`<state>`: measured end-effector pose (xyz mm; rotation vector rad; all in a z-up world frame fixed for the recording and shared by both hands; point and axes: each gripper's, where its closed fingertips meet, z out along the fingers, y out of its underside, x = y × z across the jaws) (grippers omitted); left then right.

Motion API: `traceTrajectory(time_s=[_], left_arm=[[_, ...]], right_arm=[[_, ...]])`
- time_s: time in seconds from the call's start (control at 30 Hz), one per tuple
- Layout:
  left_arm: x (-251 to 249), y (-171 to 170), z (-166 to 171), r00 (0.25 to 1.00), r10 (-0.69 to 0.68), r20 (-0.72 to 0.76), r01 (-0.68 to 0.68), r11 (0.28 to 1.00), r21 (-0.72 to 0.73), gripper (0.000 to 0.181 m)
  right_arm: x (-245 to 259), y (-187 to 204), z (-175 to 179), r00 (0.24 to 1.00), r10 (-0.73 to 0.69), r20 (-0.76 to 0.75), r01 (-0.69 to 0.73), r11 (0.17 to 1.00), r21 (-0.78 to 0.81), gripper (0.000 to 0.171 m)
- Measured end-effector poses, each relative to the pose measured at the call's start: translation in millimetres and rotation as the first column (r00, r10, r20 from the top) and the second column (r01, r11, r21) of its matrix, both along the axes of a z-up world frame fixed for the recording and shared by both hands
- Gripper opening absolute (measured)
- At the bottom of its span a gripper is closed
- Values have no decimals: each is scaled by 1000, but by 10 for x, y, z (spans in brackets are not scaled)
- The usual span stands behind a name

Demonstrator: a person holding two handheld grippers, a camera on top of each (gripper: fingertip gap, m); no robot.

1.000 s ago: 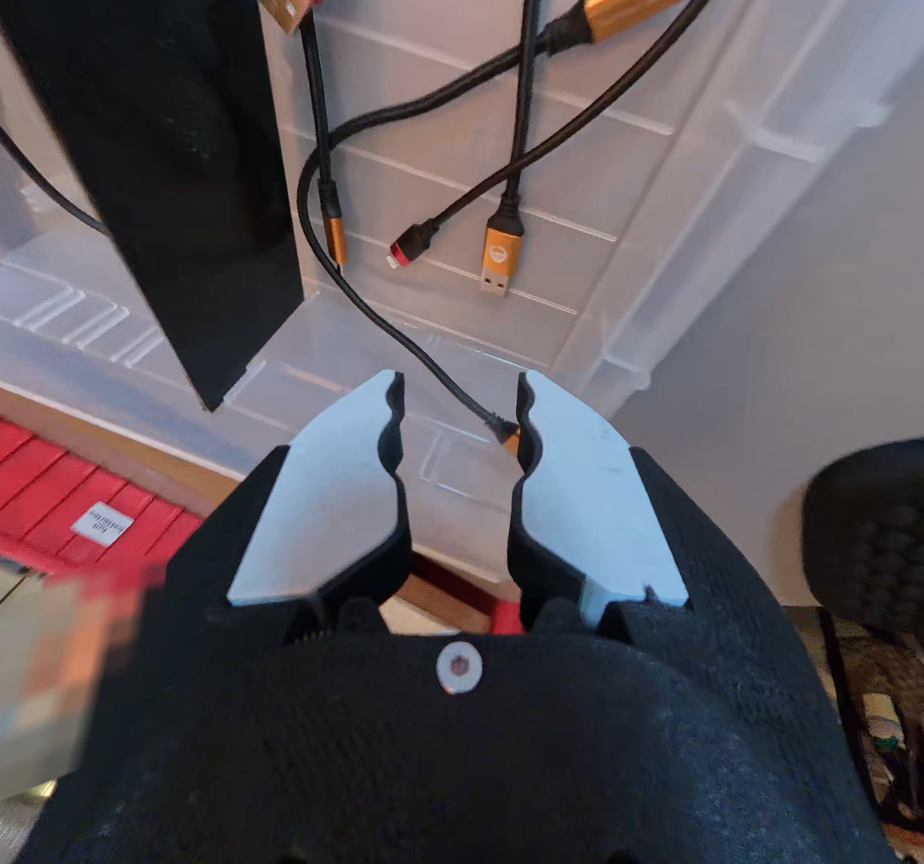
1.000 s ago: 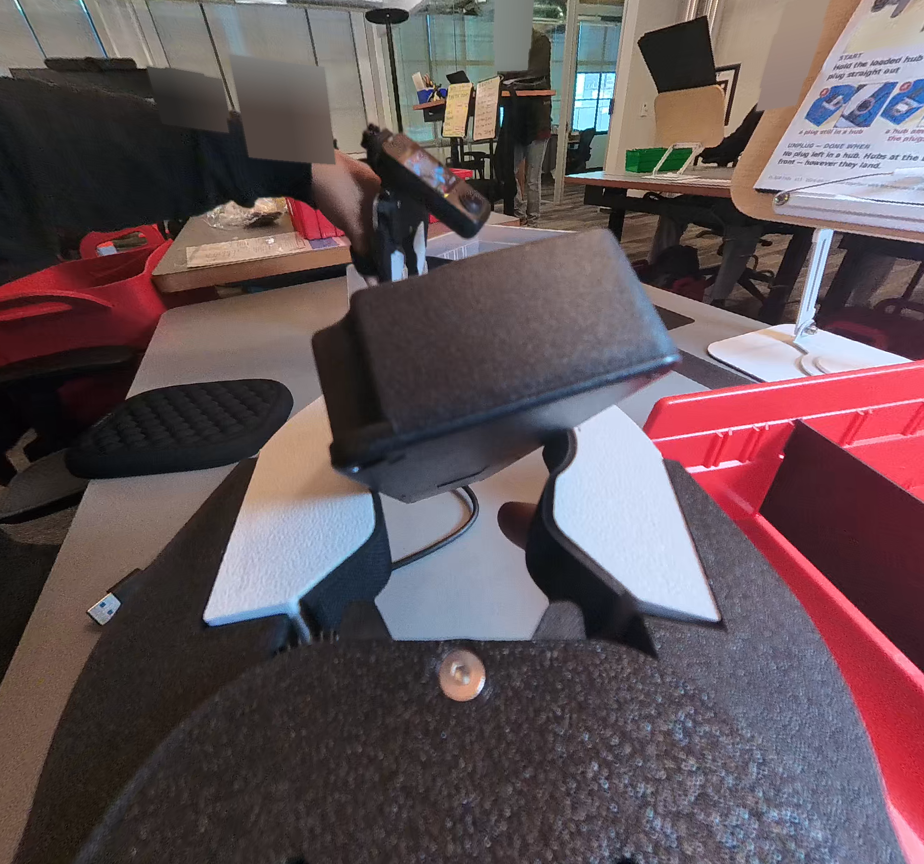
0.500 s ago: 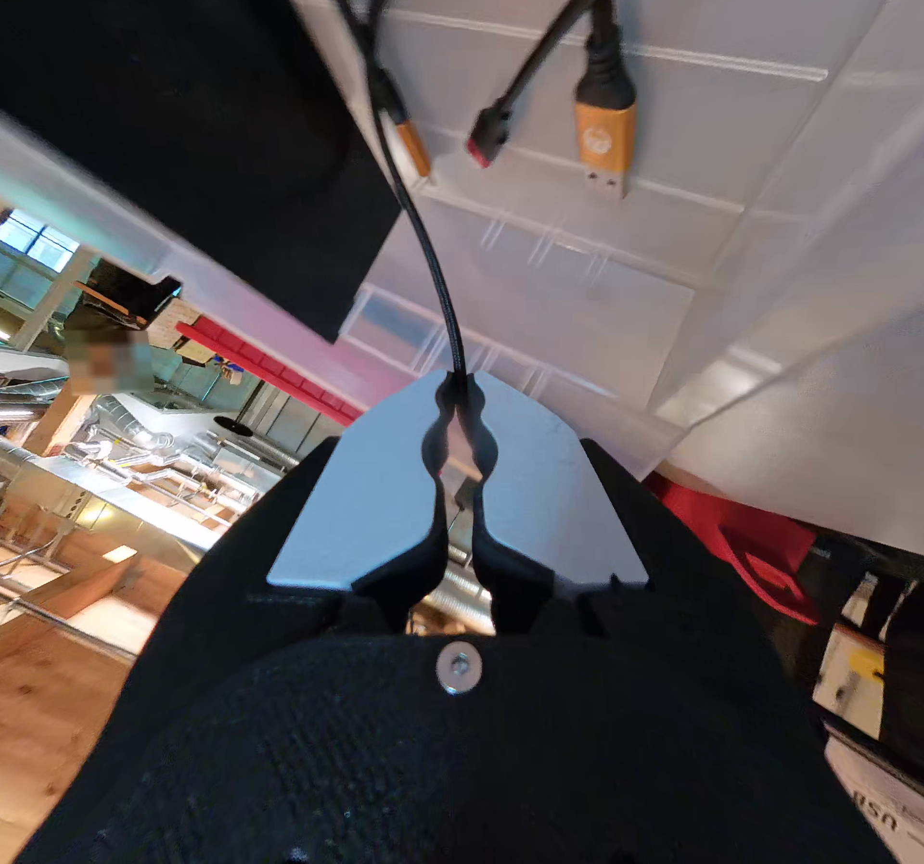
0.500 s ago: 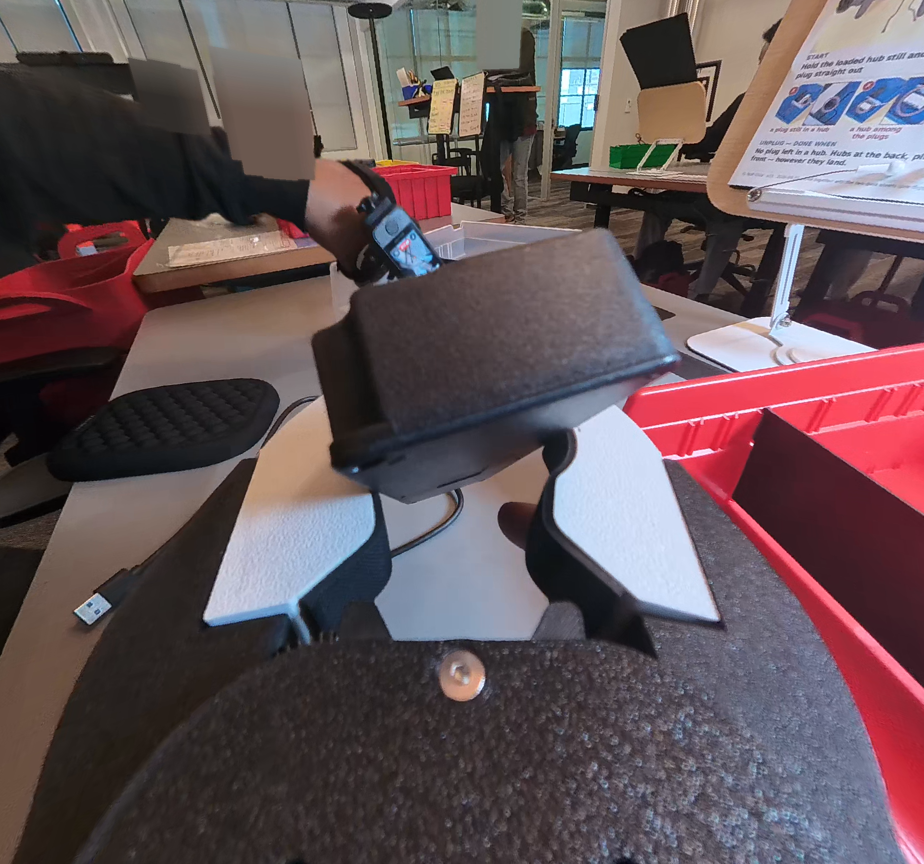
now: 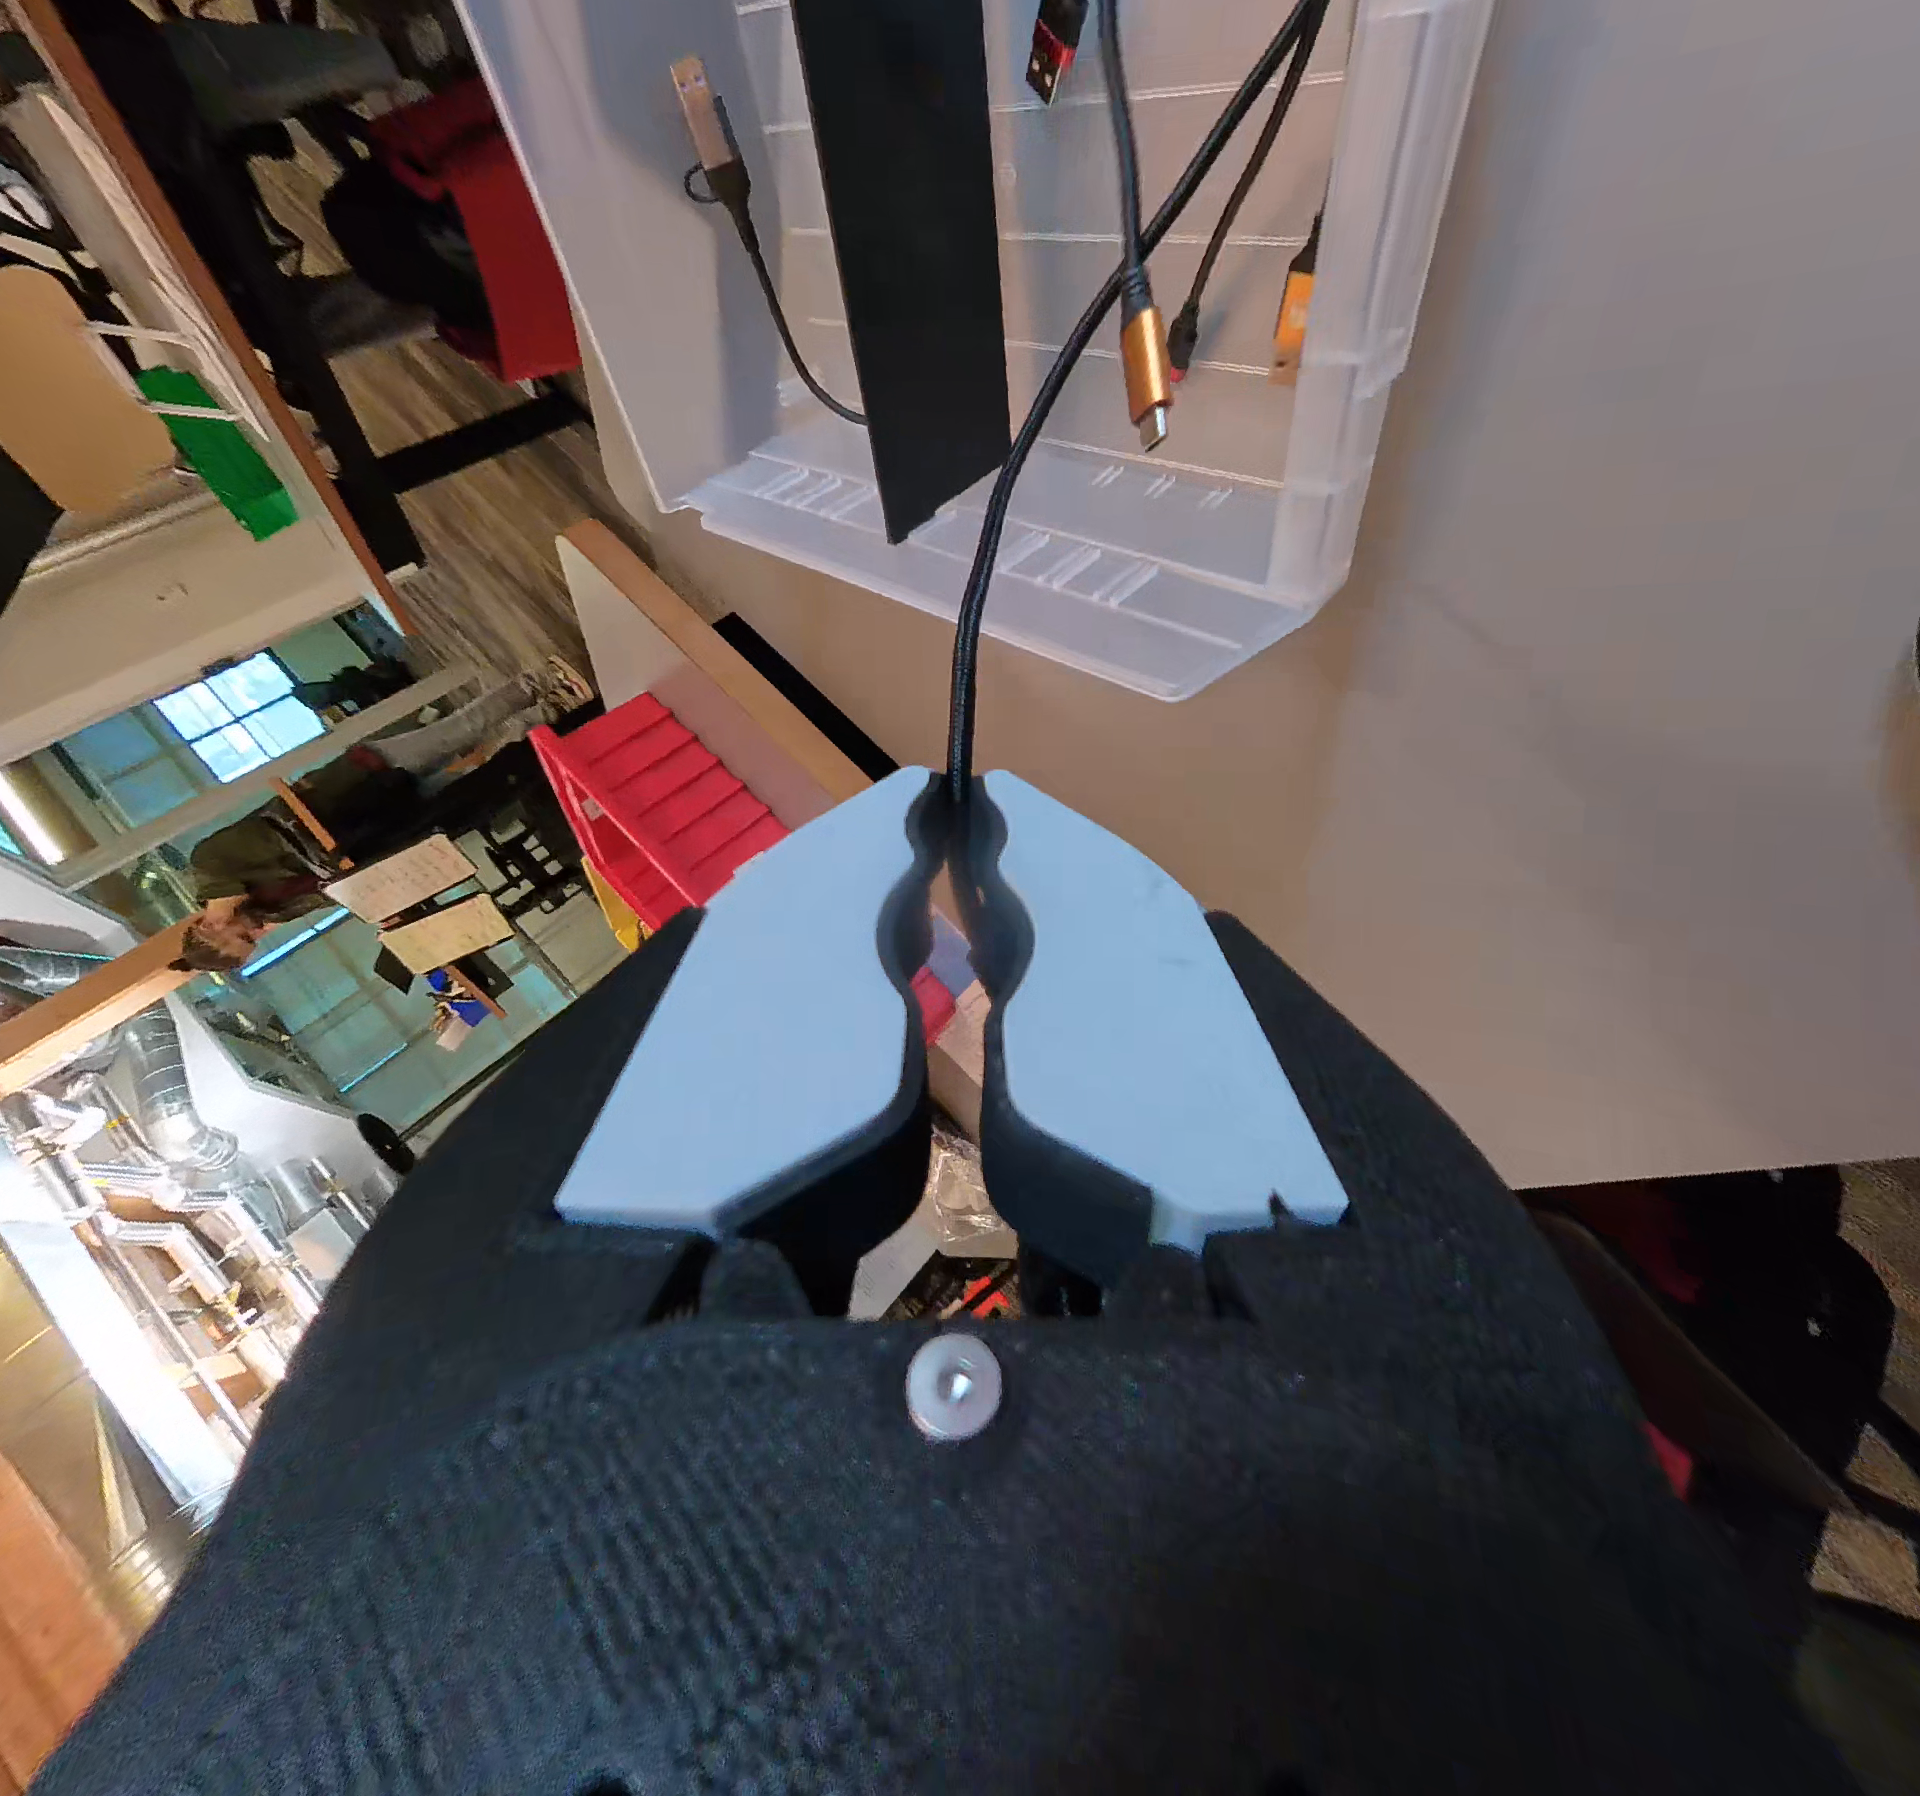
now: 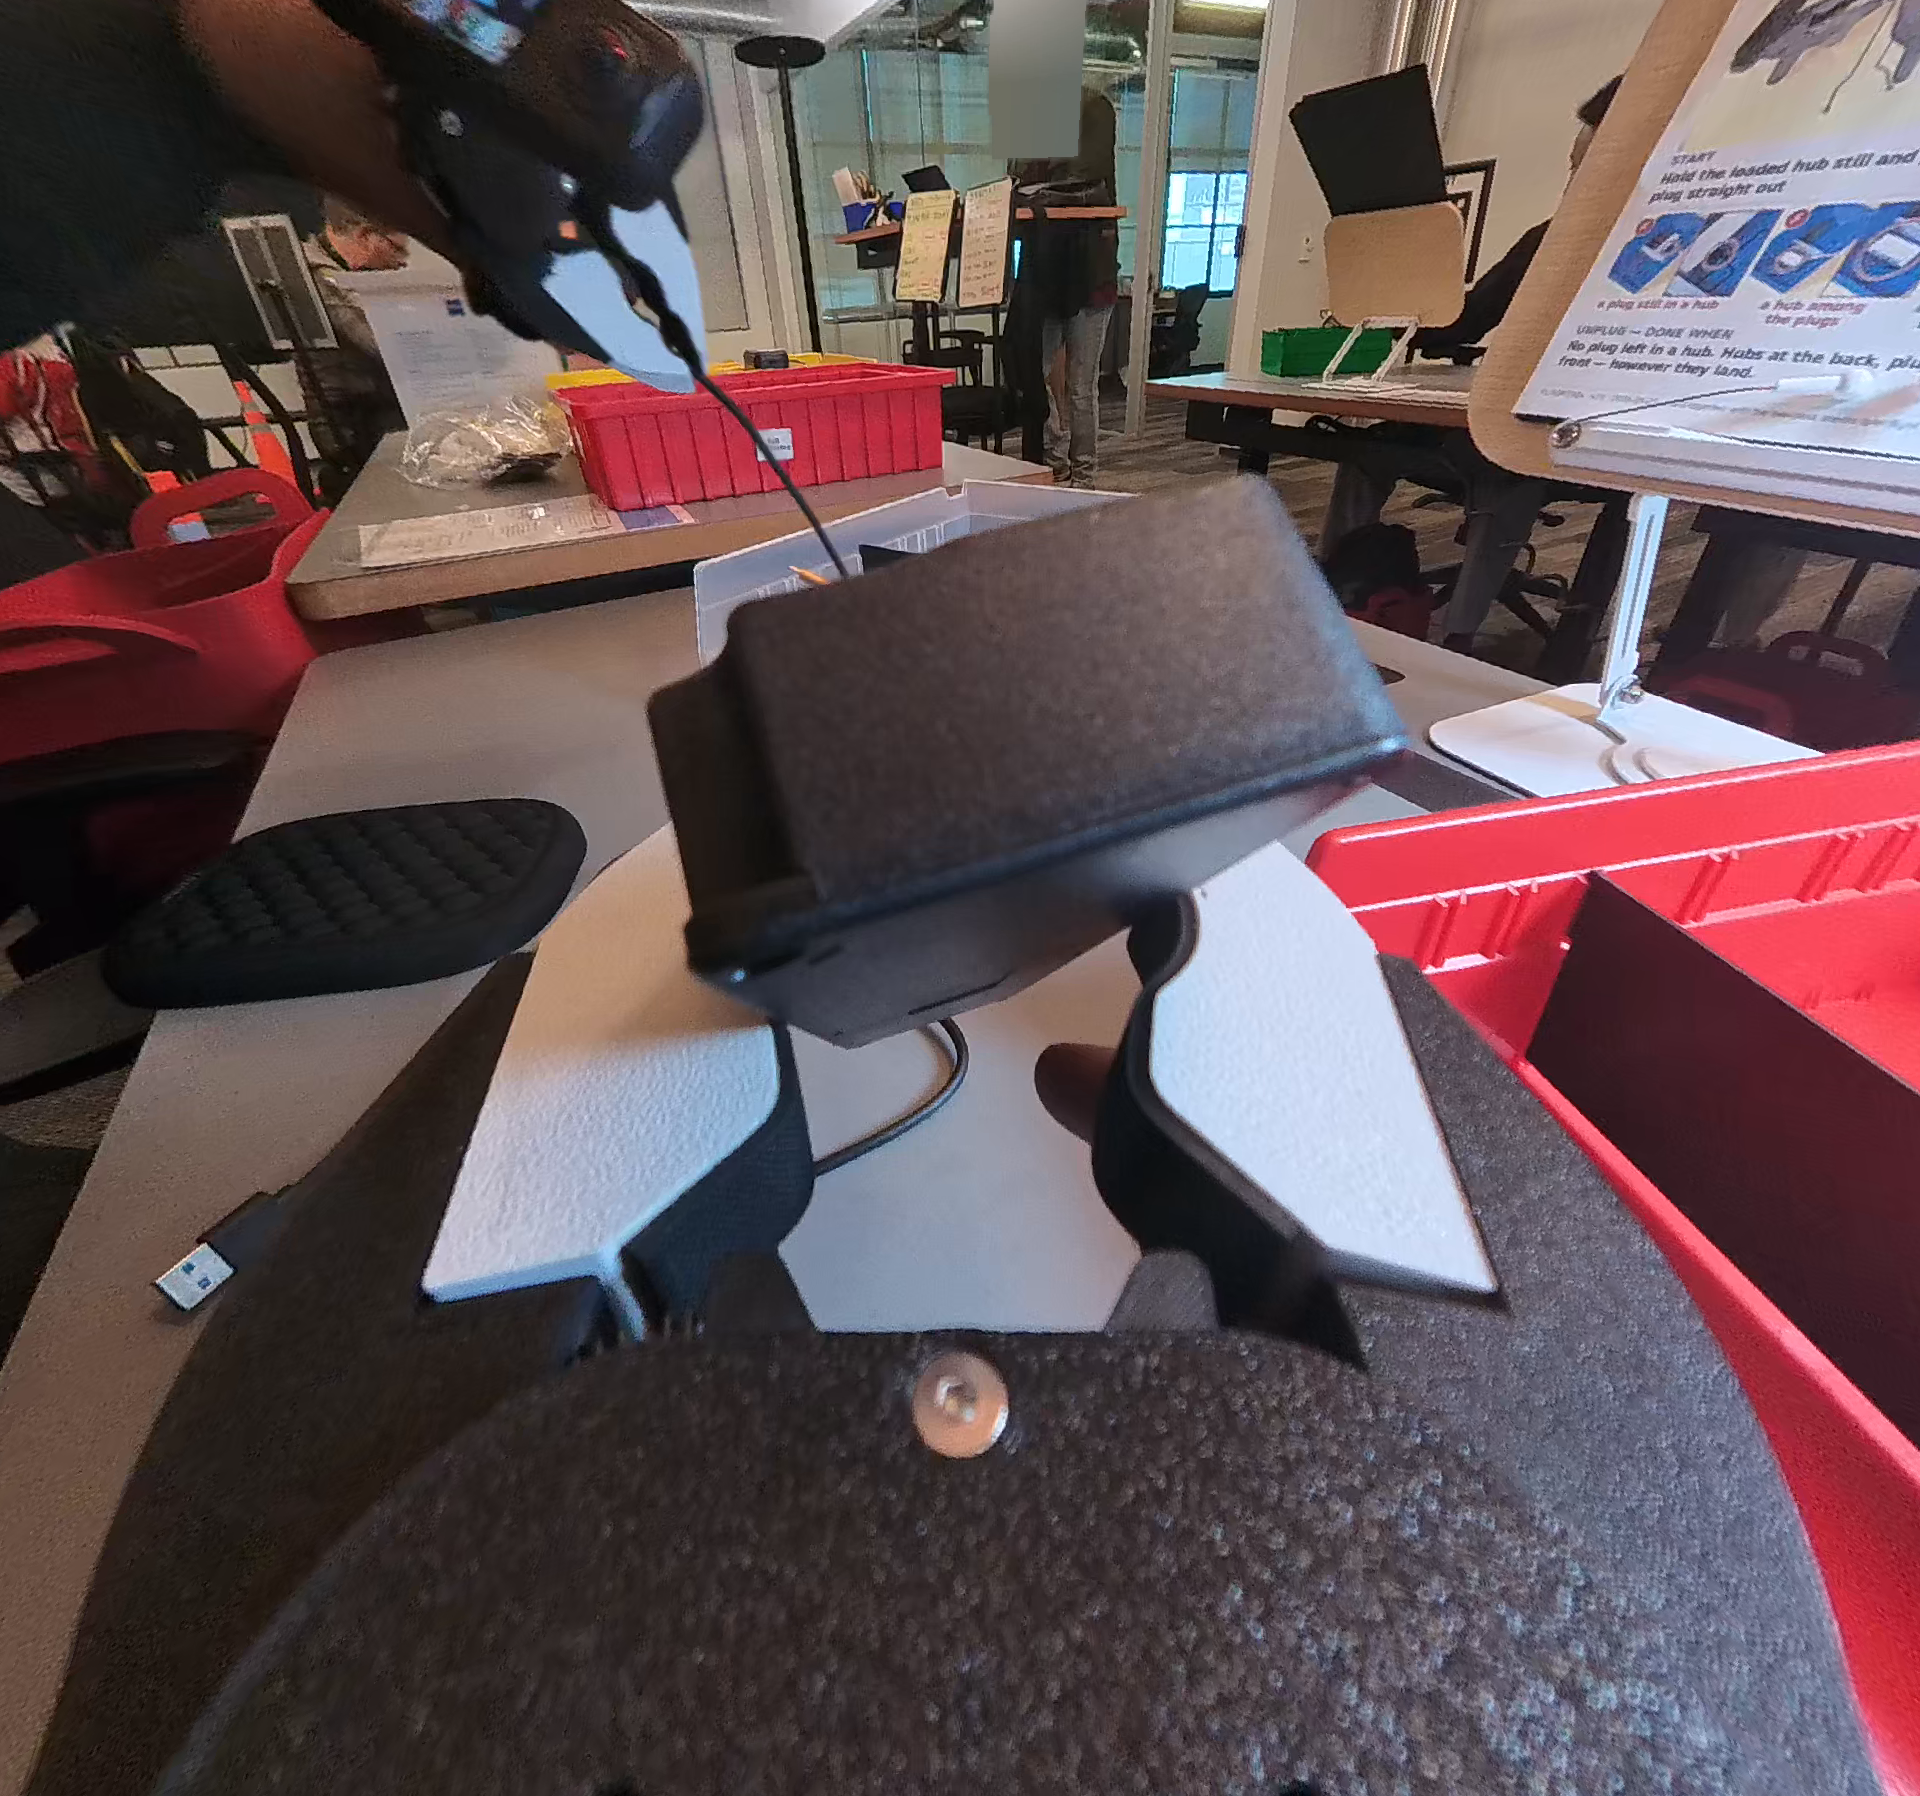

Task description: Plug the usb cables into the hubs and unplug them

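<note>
table [image 6: 436,738] carries a clear bin [image 5: 1351,312] with a black divider [image 5: 894,188] and loose cables inside, and a red bin [image 6: 1662,873] at the right. the right gripper [image 6: 966,977] is clamped on a black hub [image 6: 1018,707], held tilted above the table. the left gripper [image 5: 961,796], raised over the clear bin, pinches a black cable [image 5: 997,520] at its fingertips, the cable running down into the bin.
</note>
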<state>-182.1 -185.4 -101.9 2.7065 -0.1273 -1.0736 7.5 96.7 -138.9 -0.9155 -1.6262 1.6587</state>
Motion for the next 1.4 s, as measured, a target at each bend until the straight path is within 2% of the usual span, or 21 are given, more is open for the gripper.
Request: traceTrajectory(time_s=[0.27,0.4,0.43,0.53,0.6,0.73,0.83,0.9,0.97,1.03,1.1,1.2,1.23,1.3,1.4], left_arm=[[434,-111,163,997,-52,-49,54,997,48,4],[657,-133,226,997,-69,-23,71,991,110,4],[731,-130,219,997,-74,11,71,988,138,4],[1050,-95,24,963,-85,256,15,965,261,4],[1263,-123,-281,884,-80,460,-64,955,289,4],[1599,-82,-942,648,-69,758,-290,899,329,4],[1954,238,-1075,419,-235,877,-423,804,417,5],[2147,463,-989,334,-385,860,-430,750,503,10],[2277,597,-856,294,-498,816,-378,723,578,18],[2285,640,-774,321,-587,743,-248,705,664,23],[2198,621,-786,382,-638,669,-94,693,715,21],[2051,522,-1045,495,-661,564,175,712,680,22],[2087,488,-1160,490,-678,548,248,711,658,22],[2300,454,-1369,427,-723,544,349,686,638,24],[2610,448,-1619,311,-804,507,521,591,617,24]], right_arm=[[-9,15,-1,1000,-9,0,9,1000,-6,68],[-14,19,-13,1000,-11,3,11,1000,-4,68],[-13,20,-12,1000,-12,3,12,1000,-5,68],[-15,24,-12,1000,-12,3,12,1000,-6,68],[-14,26,-11,1000,-14,2,14,1000,-3,68],[2,38,17,1000,-18,-8,18,1000,-3,68],[-7,50,2,1000,-22,-3,22,1000,-6,68],[-19,54,-21,1000,-24,5,24,1000,-6,68],[-30,58,-41,1000,-26,11,26,1000,-5,68],[-36,66,-53,999,-29,15,29,1000,-6,68],[-37,76,-54,999,-32,15,32,999,-7,68],[-35,90,-46,999,-35,12,35,999,-6,68],[-36,91,-47,999,-35,11,35,999,-6,68],[-40,92,-56,999,-34,14,34,999,-6,68],[-52,81,-85,999,-32,23,32,999,-4,68]])
